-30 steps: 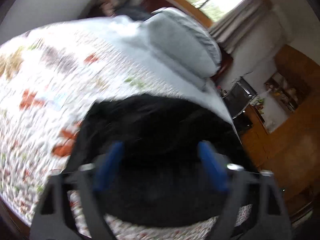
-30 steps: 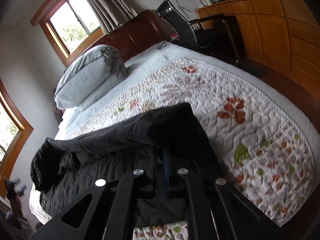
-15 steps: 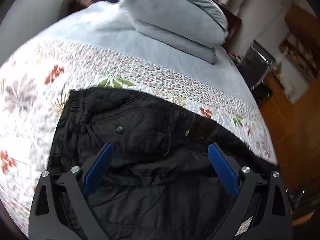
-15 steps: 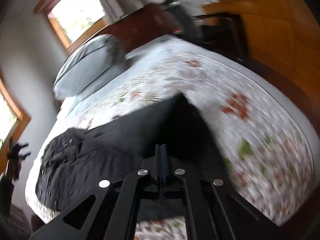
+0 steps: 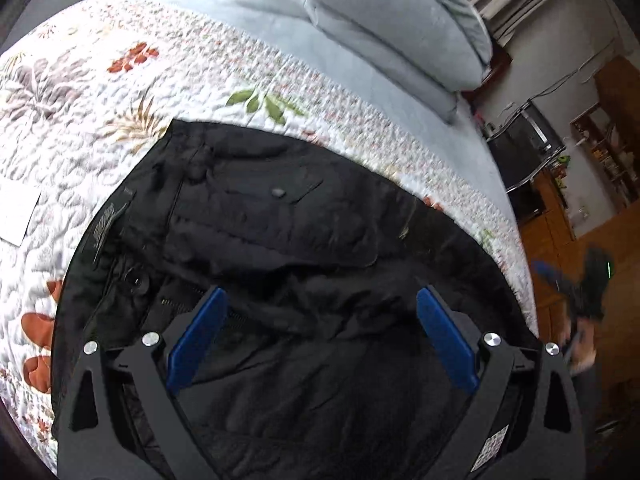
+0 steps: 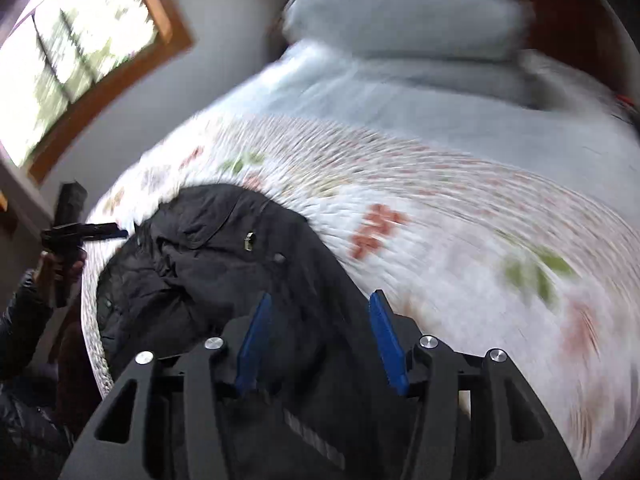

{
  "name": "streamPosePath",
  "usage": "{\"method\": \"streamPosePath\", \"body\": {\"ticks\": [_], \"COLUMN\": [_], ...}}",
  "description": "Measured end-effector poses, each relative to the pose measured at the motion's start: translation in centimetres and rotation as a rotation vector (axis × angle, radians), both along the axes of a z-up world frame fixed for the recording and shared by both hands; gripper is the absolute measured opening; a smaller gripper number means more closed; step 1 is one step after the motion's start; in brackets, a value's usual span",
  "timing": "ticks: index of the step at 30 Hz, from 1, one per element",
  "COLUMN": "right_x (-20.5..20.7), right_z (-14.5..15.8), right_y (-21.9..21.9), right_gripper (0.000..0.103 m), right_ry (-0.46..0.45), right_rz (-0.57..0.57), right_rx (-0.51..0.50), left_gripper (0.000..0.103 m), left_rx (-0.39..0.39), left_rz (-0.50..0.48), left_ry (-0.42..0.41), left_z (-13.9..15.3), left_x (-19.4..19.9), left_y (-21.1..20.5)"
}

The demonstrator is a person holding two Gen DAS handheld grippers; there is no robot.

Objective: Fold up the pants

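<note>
Right gripper (image 6: 320, 336) is now standing with jaws parted and nothing between the blue pads; half a second ago and a second ago they were pressed together on a fold of cloth, so it is letting go. Left gripper (image 5: 320, 332) is hanging wide apart over the black pants (image 5: 288, 248), same as in both earlier left-wrist views, gripping nothing. Pants are lying on the floral quilt (image 5: 80, 128) near the bed's foot edge, waistband, button and back pocket facing up, cloth bunching in the middle. Judging: one fold is probably just being laid down, with smoothing or another fold to come.

Right view is blurring heavily; detail there is uncertain.

Counting:
- pants: one pair
- grippers: two
- pillow stack (image 5: 400, 28) at the headboard: two pillows, as far as I can tell
- quilt: one
</note>
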State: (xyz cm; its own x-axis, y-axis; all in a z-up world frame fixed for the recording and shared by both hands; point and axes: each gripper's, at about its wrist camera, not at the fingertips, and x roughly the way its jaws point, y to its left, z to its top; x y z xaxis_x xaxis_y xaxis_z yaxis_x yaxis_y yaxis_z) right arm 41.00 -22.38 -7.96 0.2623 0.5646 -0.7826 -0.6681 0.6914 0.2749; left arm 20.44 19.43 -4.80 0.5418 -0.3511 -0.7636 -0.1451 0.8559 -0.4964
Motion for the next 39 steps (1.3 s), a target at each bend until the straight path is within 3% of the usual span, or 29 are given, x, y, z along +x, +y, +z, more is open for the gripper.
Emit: {"method": "streamPosePath", "body": {"ticks": [3, 6, 12, 14, 15, 16, 17, 19, 21, 27, 33, 39], "right_x": [4.7, 7.1, 9.8, 10.0, 10.0, 9.8, 9.3, 8.6, 7.4, 2.4, -4.7, -11.4], "right_z": [-2.7, -5.0, -9.8, -10.9, -11.4, -11.5, -11.4, -11.0, -9.8, -5.0, -0.4, 2.1], "right_y": [7.3, 12.2, 16.3, 16.7, 16.8, 16.8, 16.8, 16.8, 16.6, 15.7, 14.8, 14.1], "right_gripper": [0.06, 0.08, 0.081, 0.064, 0.046, 0.037, 0.034, 0.018, 0.015, 0.013, 0.013, 0.013], "right_ry": [0.061, 0.102, 0.201, 0.235, 0.266, 0.273, 0.252, 0.223, 0.178, 0.034, -0.107, -0.196], "right_rz": [0.102, 0.21, 0.313, 0.328, 0.343, 0.35, 0.36, 0.377, 0.387, 0.421, 0.466, 0.489], "right_rx": [-0.119, -0.184, -0.322, -0.323, -0.316, -0.309, -0.312, -0.317, -0.309, -0.269, -0.203, -0.146], "left_gripper": [0.096, 0.096, 0.096, 0.096, 0.096, 0.096, 0.096, 0.096, 0.096, 0.096, 0.096, 0.096], "left_rx": [0.108, 0.219, 0.341, 0.323, 0.314, 0.303, 0.3, 0.295, 0.284, 0.196, 0.174, 0.14], "left_rz": [-0.018, -0.048, -0.077, -0.077, -0.077, -0.08, -0.083, -0.083, -0.078, -0.02, 0.035, 0.057], "left_ry": [0.033, 0.056, 0.168, 0.173, 0.174, 0.174, 0.174, 0.176, 0.171, 0.15, 0.098, 0.034], "left_z": [-0.9, -1.7, -4.1, -4.3, -4.4, -4.4, -4.4, -4.3, -4.0, -3.0, -1.0, 1.4], "left_x": [0.2, 0.5, 1.7, 1.6, 1.5, 1.4, 1.3, 1.1, 0.9, 0.0, -1.5, -3.6], "left_y": [-0.2, -0.1, 1.1, 1.4, 1.5, 1.6, 1.5, 1.5, 1.4, 1.3, 0.8, 0.0]}}
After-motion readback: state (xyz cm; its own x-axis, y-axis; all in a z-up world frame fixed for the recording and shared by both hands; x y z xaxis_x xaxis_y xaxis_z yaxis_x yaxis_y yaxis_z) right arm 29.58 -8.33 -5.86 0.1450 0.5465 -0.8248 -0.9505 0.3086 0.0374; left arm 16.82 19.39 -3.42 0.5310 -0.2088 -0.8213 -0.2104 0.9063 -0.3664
